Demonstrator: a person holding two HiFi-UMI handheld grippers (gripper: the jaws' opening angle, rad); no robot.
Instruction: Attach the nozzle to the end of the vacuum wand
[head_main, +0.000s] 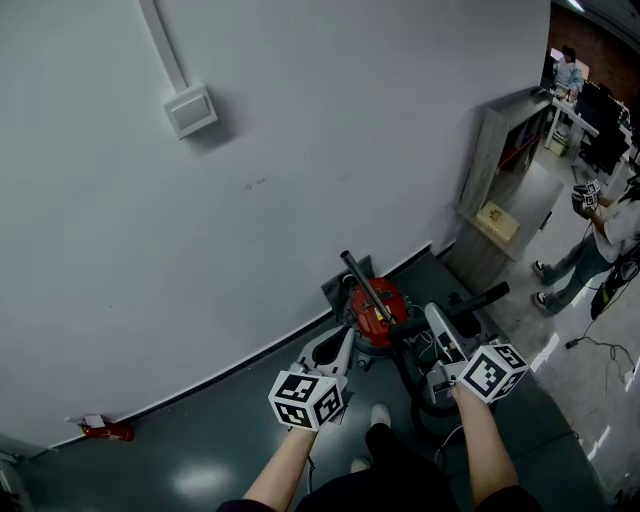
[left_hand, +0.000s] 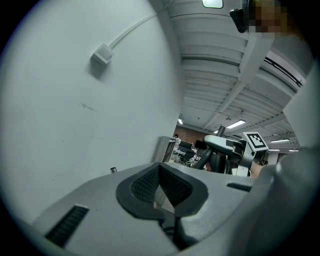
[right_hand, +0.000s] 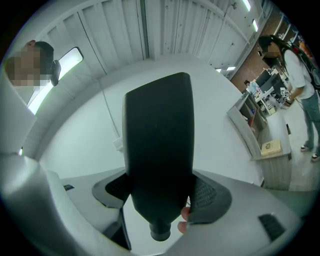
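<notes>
While the right tool (right_hand: 163, 194) grips it, the nozzle (right_hand: 159, 140) points straight ahead.

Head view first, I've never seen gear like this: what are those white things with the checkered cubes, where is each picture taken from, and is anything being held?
The head view comes from a camera on a person's head, looking steeply down. Each hand holds a two-jaw gripper, and the patterned cubes are part of those. The other two pictures come from cameras riding on each gripper, looking along its jaws. On the floor by the wall stands a red vacuum cleaner with a black wand rising from it. The right gripper is shut on a black nozzle. The left gripper is shut with nothing between its jaws.
</notes>
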